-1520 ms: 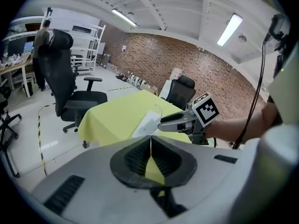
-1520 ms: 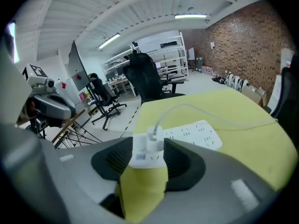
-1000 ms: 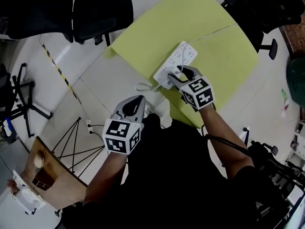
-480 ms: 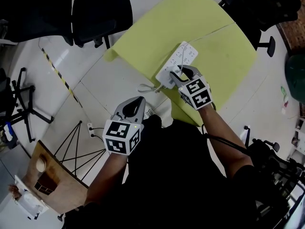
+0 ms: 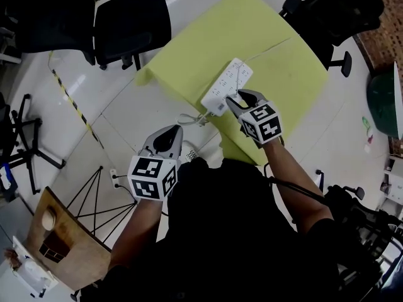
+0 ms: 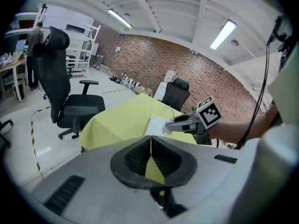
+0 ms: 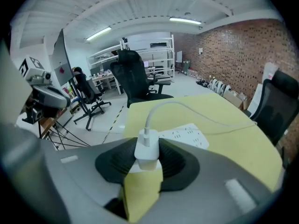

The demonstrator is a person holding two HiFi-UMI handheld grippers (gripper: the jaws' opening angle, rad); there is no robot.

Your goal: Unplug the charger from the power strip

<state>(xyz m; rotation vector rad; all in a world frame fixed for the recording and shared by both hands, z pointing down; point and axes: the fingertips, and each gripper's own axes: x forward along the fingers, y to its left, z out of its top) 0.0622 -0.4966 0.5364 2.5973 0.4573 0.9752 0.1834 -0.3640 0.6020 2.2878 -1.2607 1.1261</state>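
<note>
A white power strip (image 5: 227,83) lies near the front edge of the yellow-covered table (image 5: 252,36). My right gripper (image 5: 236,98) is shut on the white charger (image 7: 147,149) at the strip's near end, and its jaws have just been closing on it. The charger's cable (image 7: 187,108) arcs away over the cloth, with the strip (image 7: 184,136) just beyond it. I cannot tell whether the prongs still sit in the strip. My left gripper (image 5: 165,138) hangs off the table over the floor, shut and empty; past its tips (image 6: 150,141) I see the strip (image 6: 155,125) at the right gripper (image 6: 173,123).
Black office chairs stand at the far left (image 5: 129,21) and far right (image 5: 334,11) of the table. A wooden stand (image 5: 60,231) with thin black legs is at the lower left. Striped tape (image 5: 69,87) runs across the white floor. A white cord (image 5: 189,117) hangs off the table edge.
The right gripper's jaws have closed onto the charger and it has risen slightly. The left gripper has drifted a little to the left.
</note>
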